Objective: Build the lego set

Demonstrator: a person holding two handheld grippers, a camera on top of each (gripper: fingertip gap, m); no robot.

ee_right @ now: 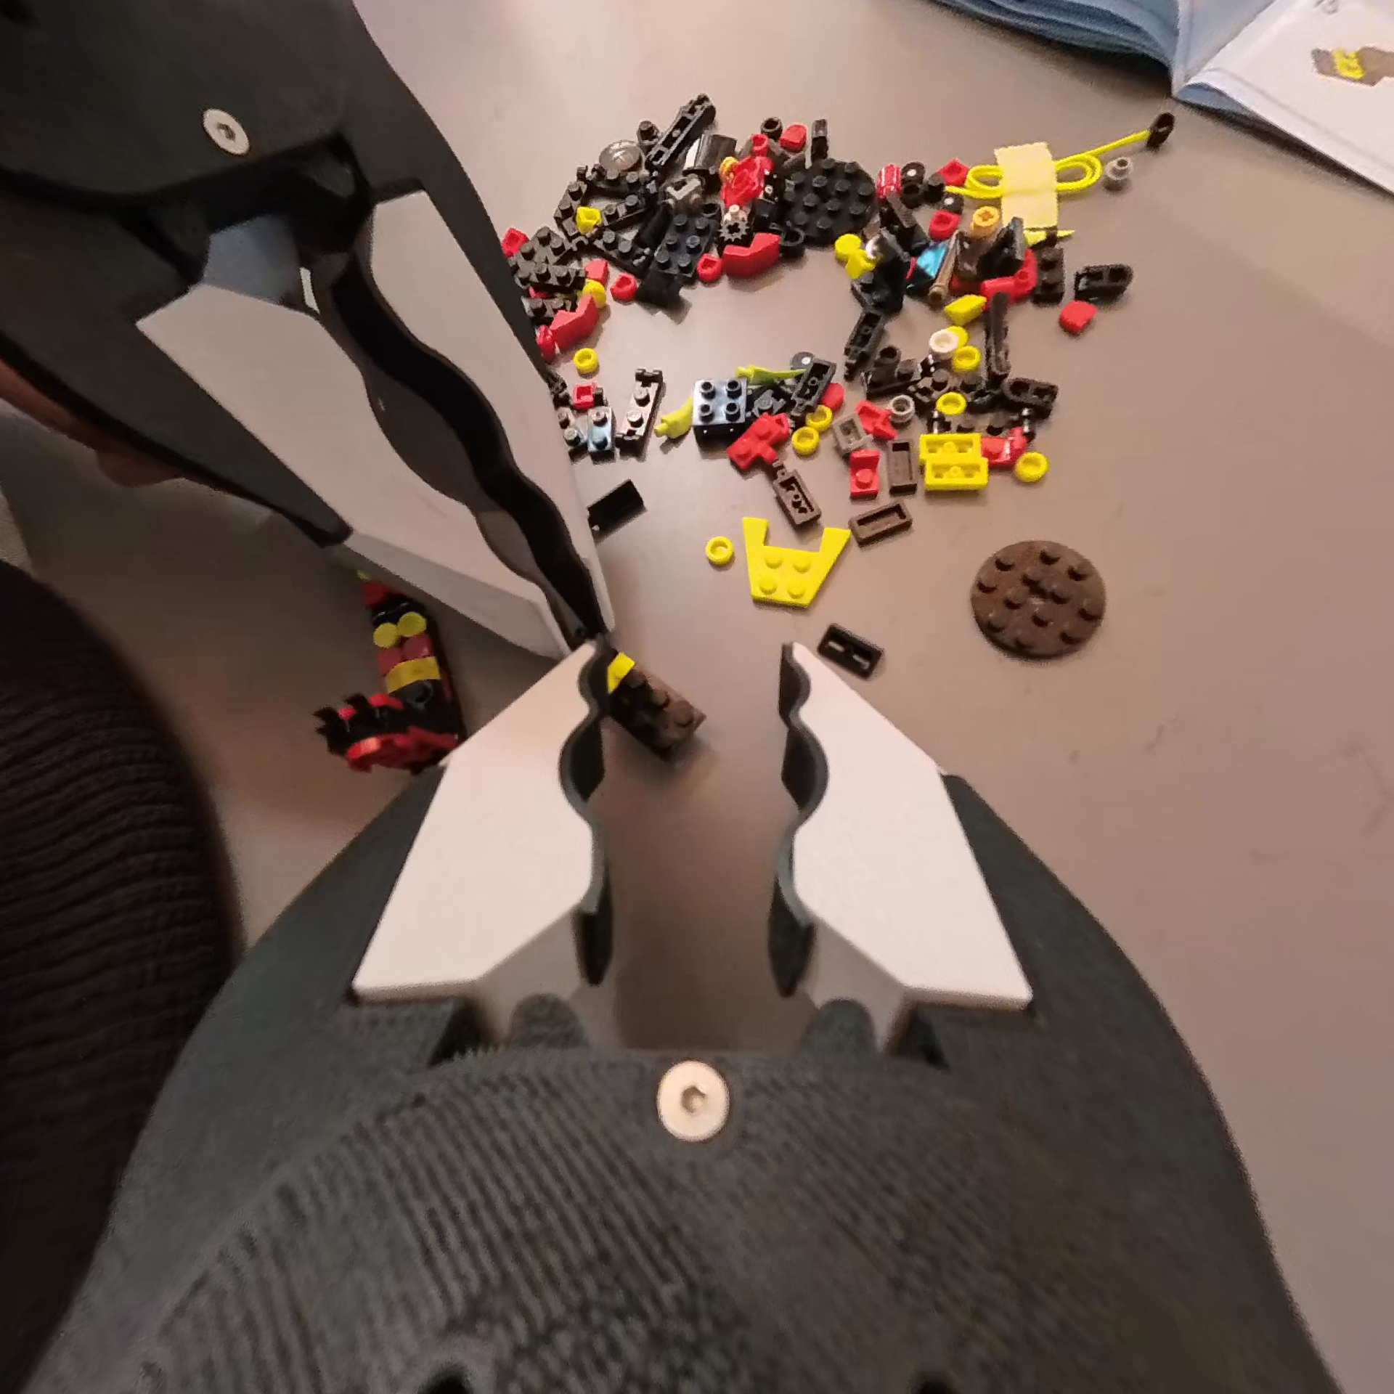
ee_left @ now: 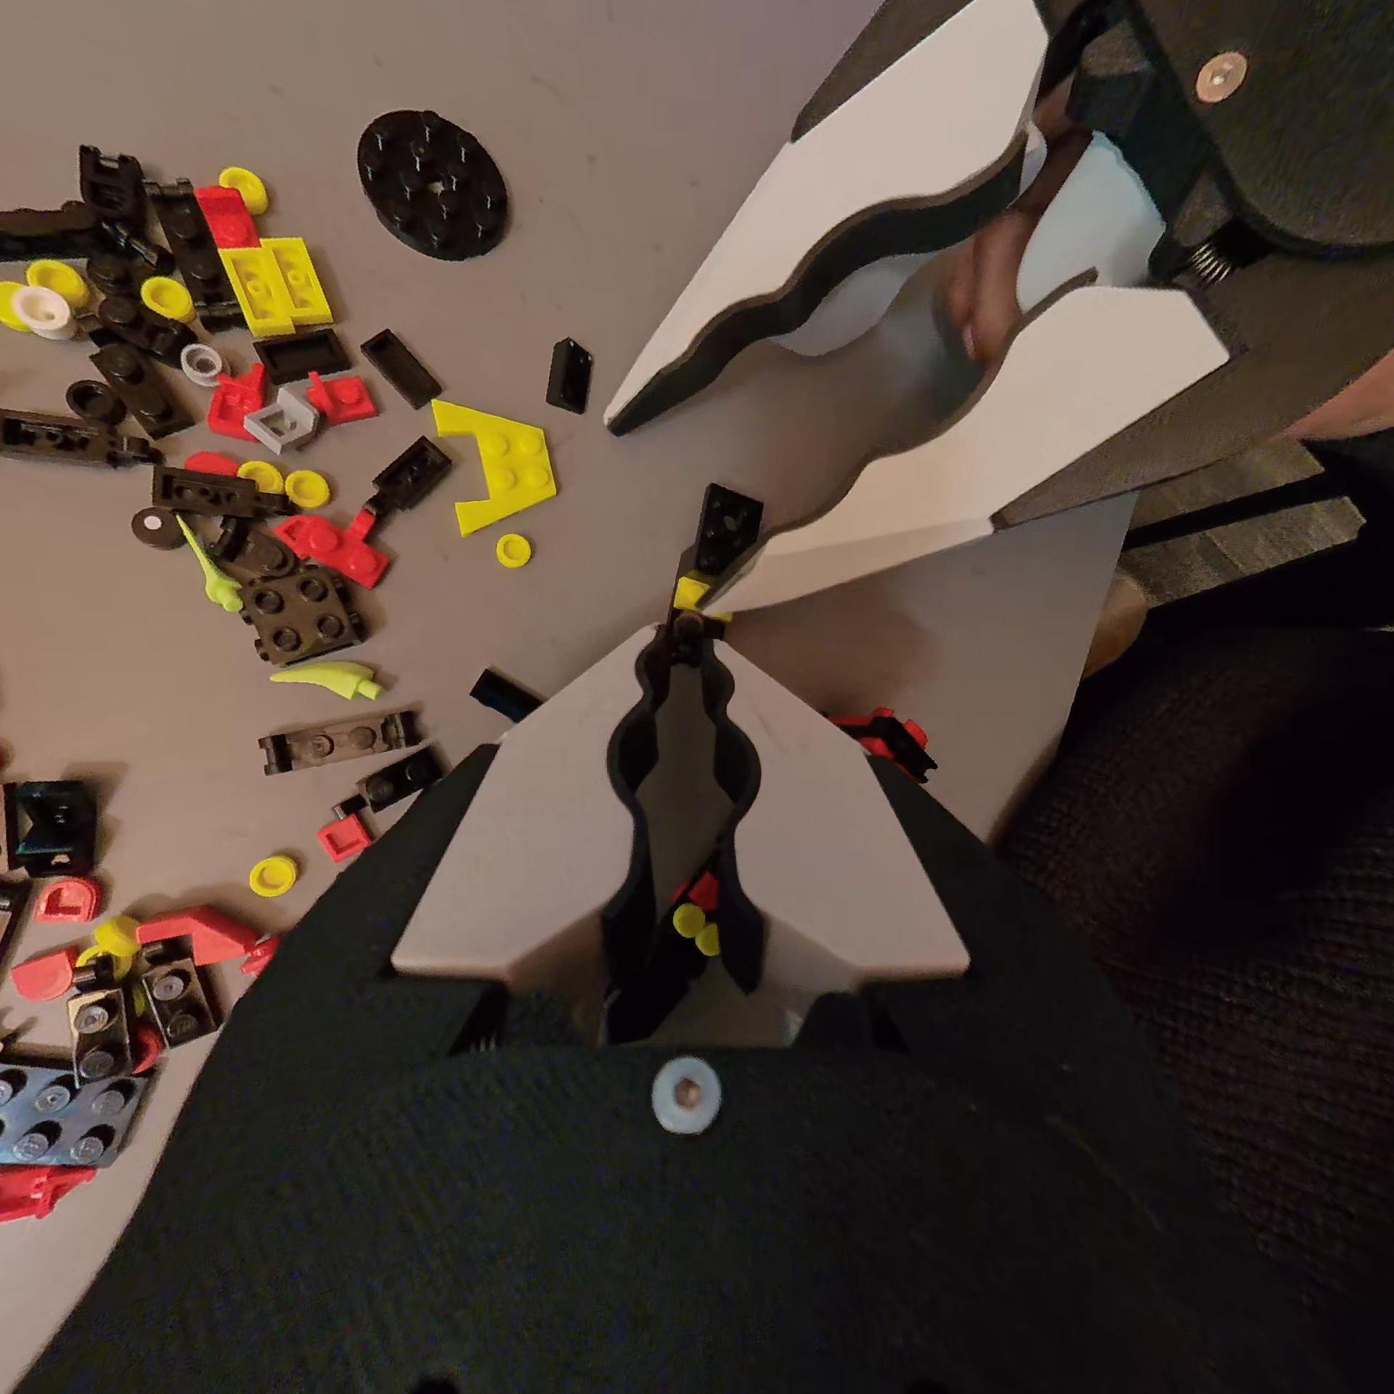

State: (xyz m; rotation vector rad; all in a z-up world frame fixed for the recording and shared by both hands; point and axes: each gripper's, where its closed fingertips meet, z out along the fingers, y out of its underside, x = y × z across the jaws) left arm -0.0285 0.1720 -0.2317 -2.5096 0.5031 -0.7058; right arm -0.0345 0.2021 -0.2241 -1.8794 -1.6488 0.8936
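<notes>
My left gripper (ee_left: 683, 630) is shut on a small black and yellow Lego sub-assembly (ee_left: 724, 535) and holds it by one end just above the grey table. The same piece shows in the right wrist view (ee_right: 656, 709), lying against the inside of my right gripper's left finger. My right gripper (ee_right: 694, 671) is open around it, and its right finger is well clear of it. In the left wrist view the right gripper (ee_left: 664, 513) comes in from the upper right. A partly built red, black and yellow model (ee_right: 400, 679) lies on the table under the left gripper (ee_right: 592, 630).
A spread of loose black, red and yellow bricks (ee_right: 830, 317) covers the table beyond the grippers. A yellow wedge plate (ee_right: 788, 562) and a round black plate (ee_right: 1037, 600) lie nearest. An open instruction booklet (ee_right: 1282, 68) lies at the far right. The table edge and dark carpet (ee_left: 1207, 905) are on the left gripper's right side.
</notes>
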